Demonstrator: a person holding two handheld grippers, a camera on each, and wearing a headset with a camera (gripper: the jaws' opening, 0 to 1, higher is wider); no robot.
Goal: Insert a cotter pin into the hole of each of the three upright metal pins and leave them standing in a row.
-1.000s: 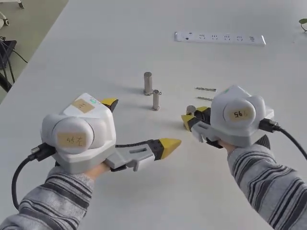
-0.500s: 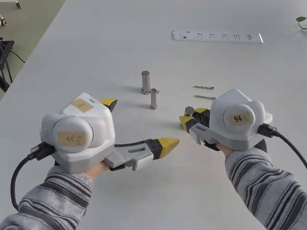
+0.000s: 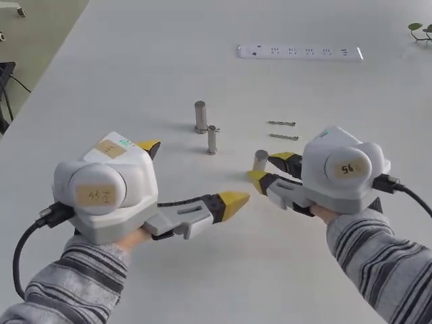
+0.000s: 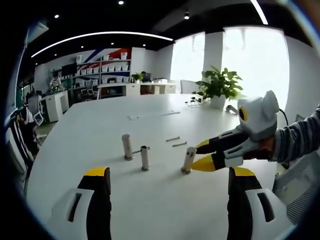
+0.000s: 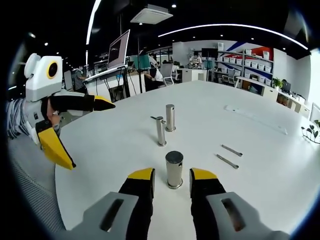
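Metal pins (image 4: 145, 158), three in all, stood upright on the white table (image 3: 135, 81). The far pin (image 3: 200, 116) and the middle pin (image 3: 212, 140) stood near each other, and the middle one carried a cotter pin (image 3: 217, 128) through its top. The near pin (image 3: 260, 160) stood apart to the right, between the jaws of the right gripper (image 3: 268, 167). Those jaws were released, with a gap on each side of the pin. Two loose cotter pins (image 3: 281, 123) lay beyond. The left gripper (image 3: 193, 172) hung with its jaws spread wide, grasping nothing.
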